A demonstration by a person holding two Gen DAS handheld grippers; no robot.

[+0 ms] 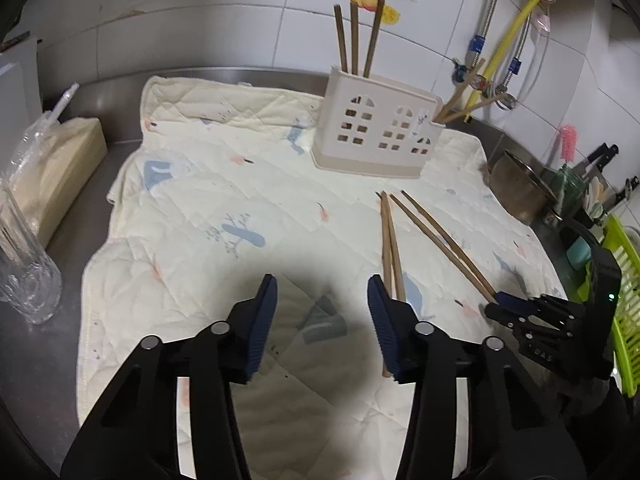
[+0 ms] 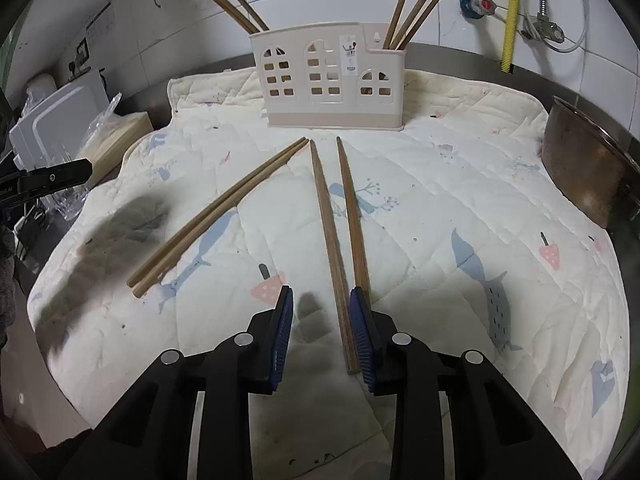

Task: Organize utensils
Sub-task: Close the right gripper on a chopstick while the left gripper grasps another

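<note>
Chopsticks on cloth: I see four loose wooden sticks, slim and tapered, lying on the quilted cloth. A dark brown pair lies near its front edge, slightly splayed; a paler pair lies to their left, the two touching side by side.
Holder: a cream plastic chopstick holder, house-shaped with window cut-outs, stands upright at the cloth's back edge. Three sticks lean out of its left end, three more out of its right end.
Right gripper: my black claw with ribbed blue pads is partly spread. One dark stick lies between the fingers against the right pad; the other runs under or behind that finger. I cannot tell that anything is pinched.
Left gripper: spread, nothing between the pads, only bare cloth; the pale pair passes under its right finger.
Cloth: cream, stitched in diamonds, printed with blue whales and pink strawberries, rumpled at its edges.
Bench: dull steel; a metal bowl sits off the cloth's right edge, a clear ribbed glass off its left.
</note>
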